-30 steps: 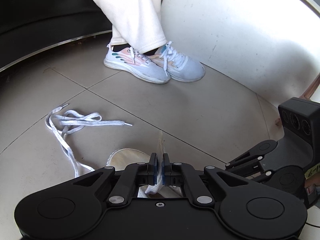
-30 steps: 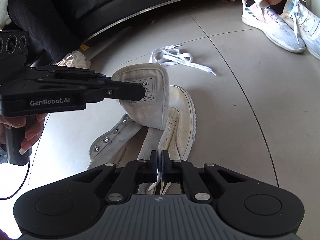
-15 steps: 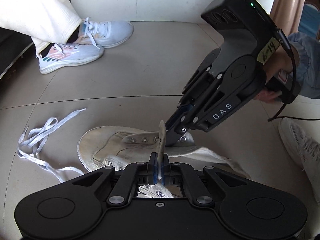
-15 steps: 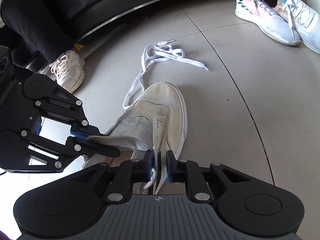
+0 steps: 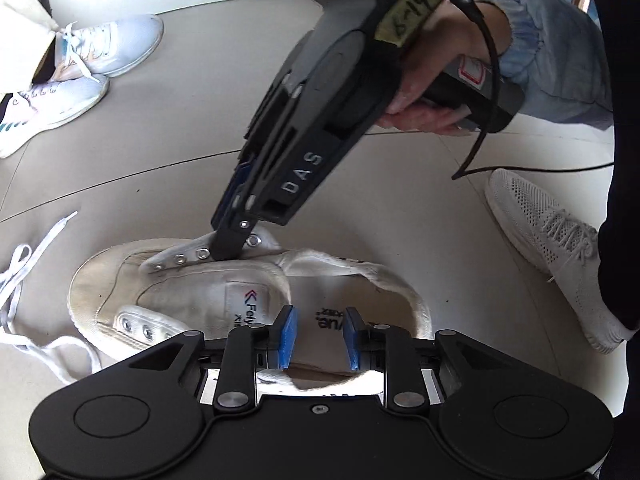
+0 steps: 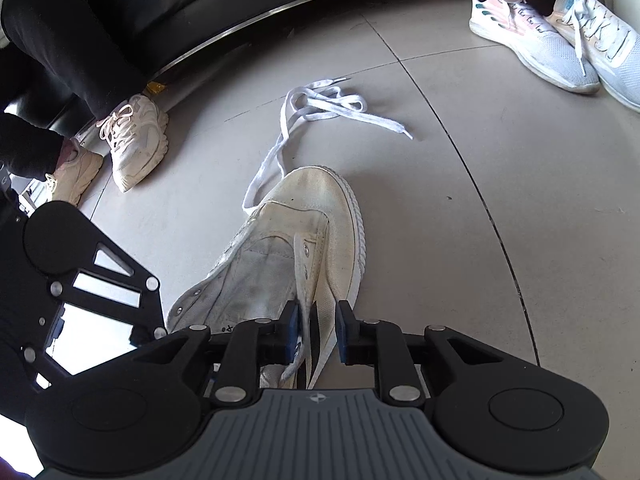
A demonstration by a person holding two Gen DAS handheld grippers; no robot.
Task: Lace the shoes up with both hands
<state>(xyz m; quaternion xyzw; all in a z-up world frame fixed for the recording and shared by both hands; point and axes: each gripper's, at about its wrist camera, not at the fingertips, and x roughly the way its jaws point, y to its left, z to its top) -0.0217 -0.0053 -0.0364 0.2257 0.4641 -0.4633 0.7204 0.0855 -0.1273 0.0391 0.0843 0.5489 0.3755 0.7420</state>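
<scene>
A cream canvas shoe lies unlaced on the tiled floor. My left gripper hovers over its opening and the labelled tongue, jaws opening, nothing between the blue pads. My right gripper straddles the far eyelet flap. Its jaws are opening, and the flap stands loose between the pads with a gap on the right side. In the left wrist view the right gripper reaches down onto that flap's eyelet row. A loose white lace lies beyond the toe, and the lace shows again at the left edge.
A hand holds the right gripper, a cable trailing from it. Feet ring the shoe: pale blue sneakers, cream sneakers and a white mesh sneaker. A dark curved base with a metal rim runs behind.
My left gripper let go of the shoe part it pinched, opened, and swung over the shoe's opening. The shoe now lies flat. My right jaws have parted slightly around the eyelet flap.
</scene>
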